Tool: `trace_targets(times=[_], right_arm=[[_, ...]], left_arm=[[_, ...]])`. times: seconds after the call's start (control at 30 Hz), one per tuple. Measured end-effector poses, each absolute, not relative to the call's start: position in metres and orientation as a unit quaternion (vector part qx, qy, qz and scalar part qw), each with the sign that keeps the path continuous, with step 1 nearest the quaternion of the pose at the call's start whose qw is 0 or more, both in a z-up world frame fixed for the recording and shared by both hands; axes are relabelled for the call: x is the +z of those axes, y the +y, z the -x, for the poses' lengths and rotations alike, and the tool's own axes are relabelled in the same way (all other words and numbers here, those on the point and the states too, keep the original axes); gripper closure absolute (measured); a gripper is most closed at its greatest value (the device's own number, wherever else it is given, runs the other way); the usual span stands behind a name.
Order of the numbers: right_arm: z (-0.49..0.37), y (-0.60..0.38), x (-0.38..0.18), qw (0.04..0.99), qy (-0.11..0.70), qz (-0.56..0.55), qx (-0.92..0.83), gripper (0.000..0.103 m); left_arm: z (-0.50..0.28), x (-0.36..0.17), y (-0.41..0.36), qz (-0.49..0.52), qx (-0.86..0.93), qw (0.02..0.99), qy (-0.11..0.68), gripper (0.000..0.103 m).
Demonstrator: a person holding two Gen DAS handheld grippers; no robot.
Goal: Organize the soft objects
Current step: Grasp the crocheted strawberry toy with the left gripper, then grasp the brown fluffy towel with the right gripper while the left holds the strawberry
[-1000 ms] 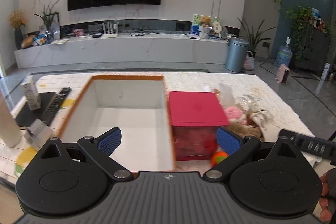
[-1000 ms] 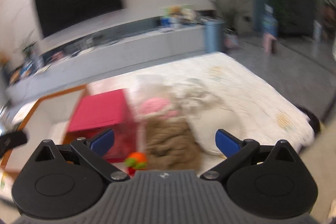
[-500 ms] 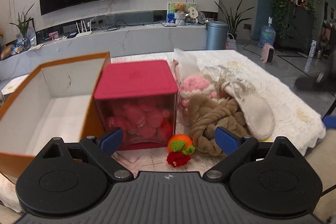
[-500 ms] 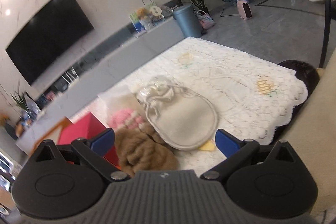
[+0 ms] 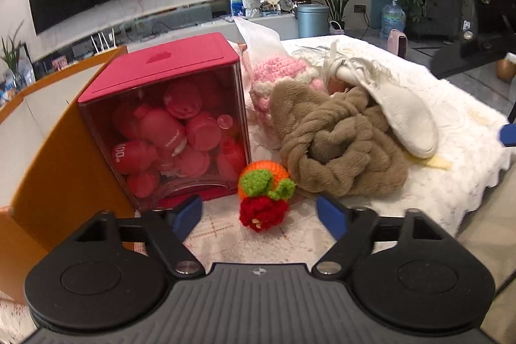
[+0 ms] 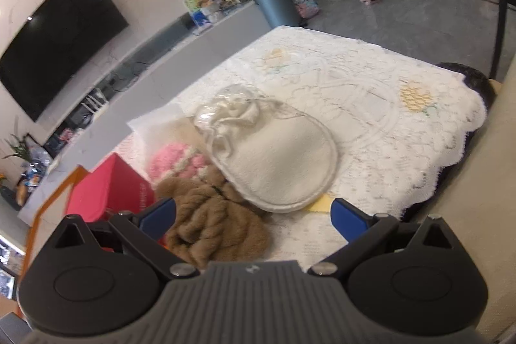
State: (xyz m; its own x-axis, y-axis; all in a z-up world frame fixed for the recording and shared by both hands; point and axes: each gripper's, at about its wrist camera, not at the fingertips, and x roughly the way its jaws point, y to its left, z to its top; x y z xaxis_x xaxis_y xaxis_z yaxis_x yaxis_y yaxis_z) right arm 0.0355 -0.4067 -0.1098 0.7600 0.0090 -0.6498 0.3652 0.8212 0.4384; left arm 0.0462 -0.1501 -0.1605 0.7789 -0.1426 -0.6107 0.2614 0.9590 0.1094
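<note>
A small crocheted orange-and-red toy (image 5: 262, 194) lies on the lace cloth just ahead of my open, empty left gripper (image 5: 259, 215). Behind it is a brown plush bundle (image 5: 335, 147), a pink knitted piece (image 5: 280, 76) and a cream fabric pouch (image 5: 396, 105). My right gripper (image 6: 253, 220) is open and empty, above the near edge of the brown bundle (image 6: 213, 221) and the cream pouch (image 6: 280, 160); the pink piece (image 6: 177, 162) lies behind.
A red-lidded clear box (image 5: 171, 124) of pink items stands left of the toys. An open orange cardboard box (image 5: 64, 131) stands further left. The lace tablecloth (image 6: 380, 105) stretches to the right, its edge near a dark chair.
My left gripper has swung right and moved closer, from over the orange box to the crocheted toy. My right gripper has risen and turned right over the pouch.
</note>
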Motion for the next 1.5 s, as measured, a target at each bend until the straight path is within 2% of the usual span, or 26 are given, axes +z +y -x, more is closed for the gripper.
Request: trace_targets(times=[0.23,0.3,0.37,0.5,0.7,0.9,1.17,1.27,1.33,1.4,1.5], right_arm=[[-0.035,-0.414,-0.112,0.893,0.333,-0.270,-0.136,0.003],[-0.037,-0.412,-0.113,0.893,0.335,-0.269,-0.131,0.003],[-0.039,-0.409,-0.113,0.895,0.338,-0.260,-0.130,0.003],[-0.040,-0.406,-0.116,0.896,0.348,-0.242,-0.135,0.003],[-0.045,-0.400,-0.121,0.906,0.348,-0.213,-0.111,0.003],[-0.056,-0.358,-0.131,0.935,0.332,-0.124,-0.022,0.003],[-0.071,-0.338,-0.149,0.933,0.342,-0.113,0.017,0.003],[-0.074,-0.346,-0.155,0.929,0.350,-0.122,0.002,0.003],[-0.075,-0.349,-0.156,0.928,0.350,-0.125,-0.004,0.003],[-0.077,-0.348,-0.158,0.928,0.351,-0.125,-0.004,0.003],[-0.080,-0.345,-0.161,0.927,0.355,-0.124,-0.001,0.003]], left_arm=[[-0.052,-0.169,-0.141,-0.079,-0.108,0.934,0.331,0.040],[-0.048,-0.168,-0.142,-0.089,-0.117,0.935,0.323,0.055],[-0.044,-0.167,-0.145,-0.103,-0.127,0.935,0.314,0.063],[-0.038,-0.168,-0.153,-0.123,-0.125,0.937,0.301,0.068],[-0.030,-0.155,-0.149,-0.134,-0.124,0.937,0.298,0.069],[-0.018,-0.146,-0.143,-0.175,-0.125,0.939,0.269,0.069],[-0.027,-0.160,-0.134,-0.152,-0.126,0.933,0.301,0.069],[-0.029,-0.165,-0.130,-0.139,-0.122,0.934,0.305,0.065],[-0.034,-0.166,-0.130,-0.133,-0.123,0.935,0.305,0.059],[-0.040,-0.168,-0.131,-0.133,-0.113,0.935,0.307,0.039],[-0.047,-0.173,-0.130,-0.124,-0.107,0.934,0.318,0.037]])
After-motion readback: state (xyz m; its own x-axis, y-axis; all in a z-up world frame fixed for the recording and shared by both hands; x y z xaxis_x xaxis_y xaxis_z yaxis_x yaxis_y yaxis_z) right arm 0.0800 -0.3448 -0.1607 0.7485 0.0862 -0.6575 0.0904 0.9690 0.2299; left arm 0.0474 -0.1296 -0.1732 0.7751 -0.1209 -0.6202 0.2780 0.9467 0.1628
